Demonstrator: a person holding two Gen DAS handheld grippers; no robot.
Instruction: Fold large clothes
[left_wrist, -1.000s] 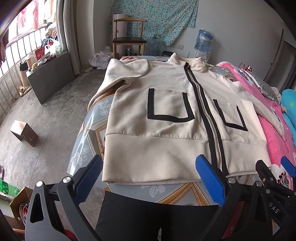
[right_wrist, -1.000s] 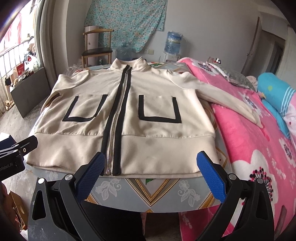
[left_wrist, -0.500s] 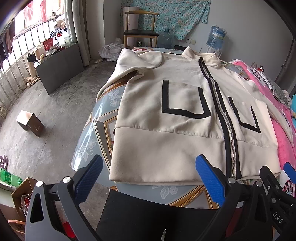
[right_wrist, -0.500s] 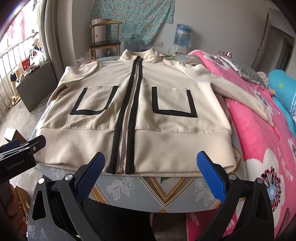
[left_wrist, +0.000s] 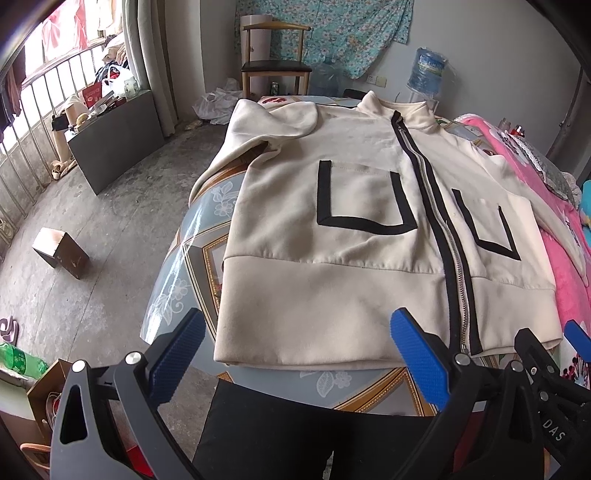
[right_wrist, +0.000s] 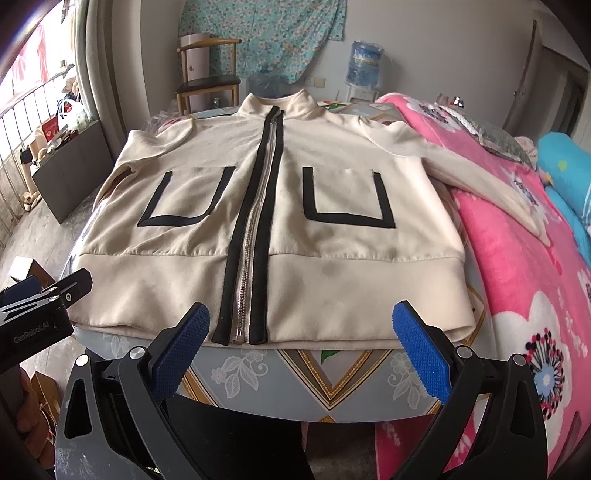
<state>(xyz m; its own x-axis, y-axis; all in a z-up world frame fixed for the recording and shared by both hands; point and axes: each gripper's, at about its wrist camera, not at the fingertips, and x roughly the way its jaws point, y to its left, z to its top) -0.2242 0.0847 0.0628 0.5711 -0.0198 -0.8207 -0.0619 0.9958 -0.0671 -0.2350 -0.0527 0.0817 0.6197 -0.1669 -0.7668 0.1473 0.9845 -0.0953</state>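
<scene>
One cream jacket lies flat; two grippers' jaws gape, empty.

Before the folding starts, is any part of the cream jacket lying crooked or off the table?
Yes. The jacket lies flat and zipped on the table, but its sleeves do not match. One sleeve stretches off the table onto the pink blanket; the other sleeve is bent back over the shoulder.

The cream jacket lies flat, front up, zipped — black zipper trim, two black-outlined pockets, collar farthest away.
</scene>
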